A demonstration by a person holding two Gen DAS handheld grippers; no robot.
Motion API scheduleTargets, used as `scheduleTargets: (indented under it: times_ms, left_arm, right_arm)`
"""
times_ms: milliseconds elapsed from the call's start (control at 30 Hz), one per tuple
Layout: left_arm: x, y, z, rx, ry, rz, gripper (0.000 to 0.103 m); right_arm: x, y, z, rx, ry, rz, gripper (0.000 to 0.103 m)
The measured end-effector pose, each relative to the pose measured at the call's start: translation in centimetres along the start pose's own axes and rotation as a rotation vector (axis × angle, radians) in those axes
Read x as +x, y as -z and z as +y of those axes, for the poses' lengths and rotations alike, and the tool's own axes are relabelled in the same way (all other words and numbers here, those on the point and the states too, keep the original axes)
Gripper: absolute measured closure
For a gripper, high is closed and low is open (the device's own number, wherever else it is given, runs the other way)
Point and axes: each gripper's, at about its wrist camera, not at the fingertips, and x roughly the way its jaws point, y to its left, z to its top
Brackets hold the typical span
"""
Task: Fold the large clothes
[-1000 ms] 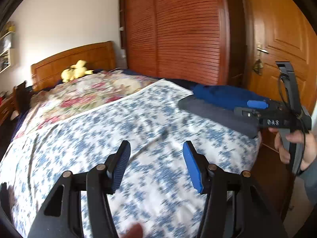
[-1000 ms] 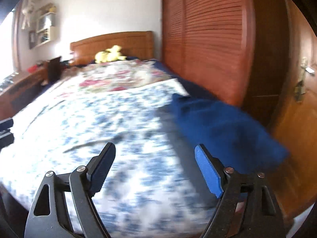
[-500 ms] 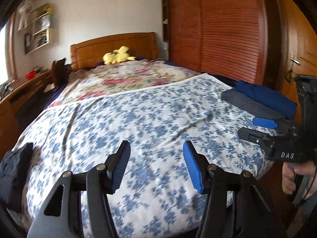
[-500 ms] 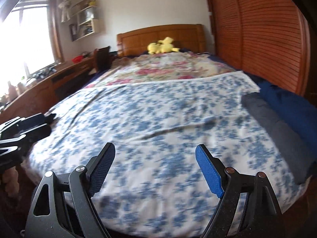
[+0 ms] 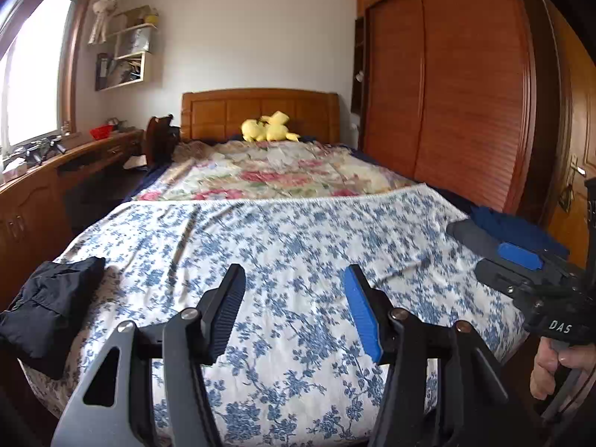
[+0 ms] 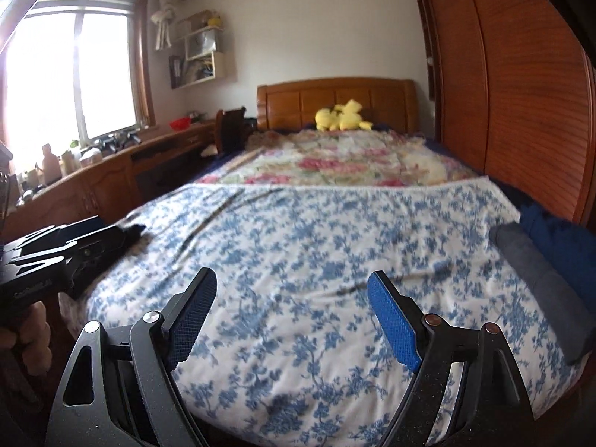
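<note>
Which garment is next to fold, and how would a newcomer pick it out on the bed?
Probably the black garment. Start at the bed with the blue-flowered white cover; follow its near edge to the corner on the window side. There the black garment lies crumpled, partly hanging over the edge. The grey folded piece and the blue folded piece on the wardrobe side are flat and neat; this one is a loose heap.
</note>
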Motion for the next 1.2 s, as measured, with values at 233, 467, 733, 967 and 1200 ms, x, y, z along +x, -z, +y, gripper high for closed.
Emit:
scheduleTargets:
  times_ms: [233, 467, 733, 967, 1200]
  left_arm:
    - [-1.4, -0.1, 1.2, -0.012, -0.025, -0.026, 0.049]
    - [-1.4, 0.2, 1.3, -0.016, -0.020, -0.019, 0.049]
    - [-1.8, 0.2, 1.0, -0.014, -0.017, -0.026, 0.049]
    - [-2.3, 0.1, 0.8, -0.012, -0.012, -0.037, 0.049]
    - [-2.6, 0.0, 0.6, -0.004, -0.010, -0.038, 0.049]
  right_arm:
    - [-2.2, -1.1, 0.6, -0.002, 0.022, -0.063, 0.018]
    - [-2.3, -0.9, 0.5, 0.002, 0.031, -0.062, 0.018]
    - [-2.4, -0.7, 0.5, 0.002, 0.043, -0.057, 0.018]
    - [-2.4, -0.7, 0.3, 0.009, 0.055, -0.054, 0.018]
    - [-2.5, -0.7, 0.3, 0.008, 0.061, -0.058, 0.018]
